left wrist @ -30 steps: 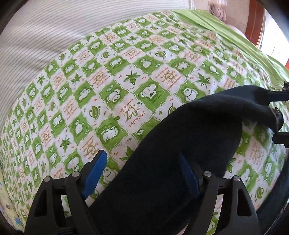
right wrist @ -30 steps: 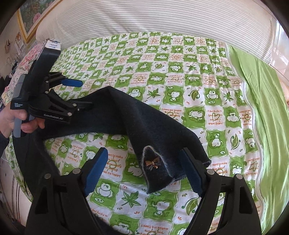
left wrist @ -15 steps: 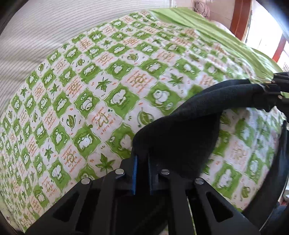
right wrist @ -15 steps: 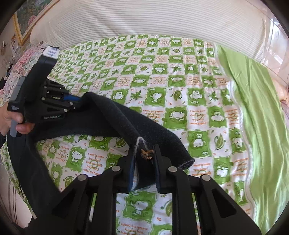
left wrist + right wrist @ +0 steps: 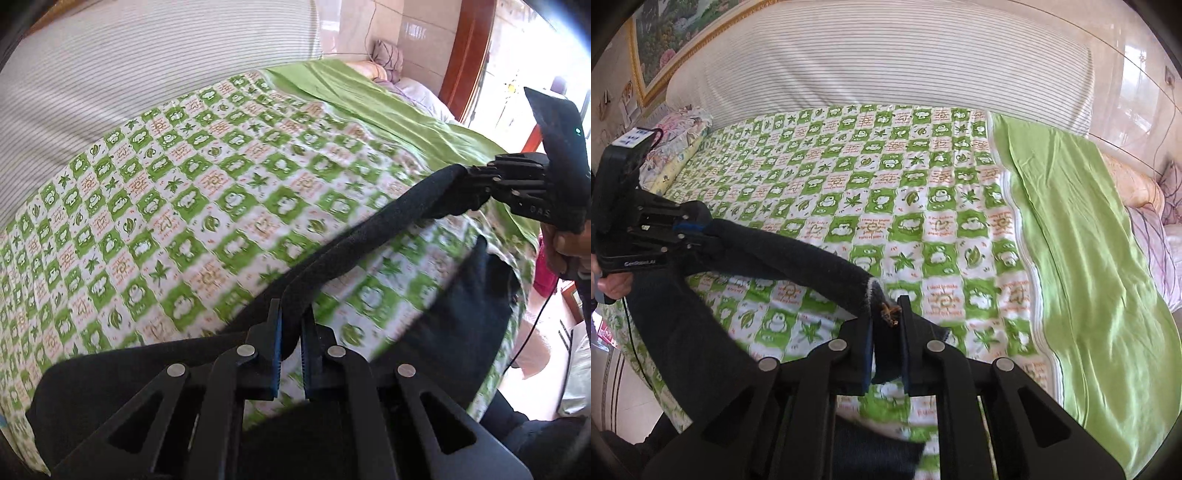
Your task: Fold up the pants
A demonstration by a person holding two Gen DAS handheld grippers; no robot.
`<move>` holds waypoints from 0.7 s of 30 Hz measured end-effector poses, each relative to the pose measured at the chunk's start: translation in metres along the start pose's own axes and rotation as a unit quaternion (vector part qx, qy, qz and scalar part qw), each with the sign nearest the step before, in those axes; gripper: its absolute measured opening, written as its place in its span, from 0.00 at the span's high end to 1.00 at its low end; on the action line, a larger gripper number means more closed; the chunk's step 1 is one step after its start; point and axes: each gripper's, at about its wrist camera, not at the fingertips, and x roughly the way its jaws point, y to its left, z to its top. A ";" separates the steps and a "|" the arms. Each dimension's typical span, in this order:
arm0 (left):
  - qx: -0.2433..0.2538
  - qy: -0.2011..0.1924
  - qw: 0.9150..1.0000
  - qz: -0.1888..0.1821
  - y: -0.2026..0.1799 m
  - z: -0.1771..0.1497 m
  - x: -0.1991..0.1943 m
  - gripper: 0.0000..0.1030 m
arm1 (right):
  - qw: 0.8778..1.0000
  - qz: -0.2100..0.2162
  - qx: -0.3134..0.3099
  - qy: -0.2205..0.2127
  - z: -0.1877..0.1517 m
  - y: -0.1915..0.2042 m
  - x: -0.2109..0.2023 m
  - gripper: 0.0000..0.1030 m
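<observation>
A bed (image 5: 923,92) with a striped headboard is filling both views, covered by a green-and-white checked quilt (image 5: 905,206) and, along one side, a plain green sheet (image 5: 1082,258). Dark pants (image 5: 768,258) are hanging in the air above the quilt, their top edge stretching between the two grippers and the rest drooping toward the bed's near edge. The left gripper (image 5: 291,350) is pinching one end of that edge, its fingers nearly together on the cloth. The right gripper (image 5: 886,343) is clamping the other end, just beside a small brown bow (image 5: 891,312) on the pants.
</observation>
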 end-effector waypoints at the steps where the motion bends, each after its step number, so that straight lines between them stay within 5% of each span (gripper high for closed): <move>1: 0.000 -0.001 1.000 -0.002 -0.006 -0.006 -0.006 0.94 | 1.000 -0.001 -0.001 0.001 -0.005 -0.001 -0.005 0.88; 21: 0.021 -0.010 1.000 -0.017 -0.091 -0.093 -0.050 0.93 | 0.999 -0.002 -0.030 0.013 -0.092 0.014 -0.058 0.89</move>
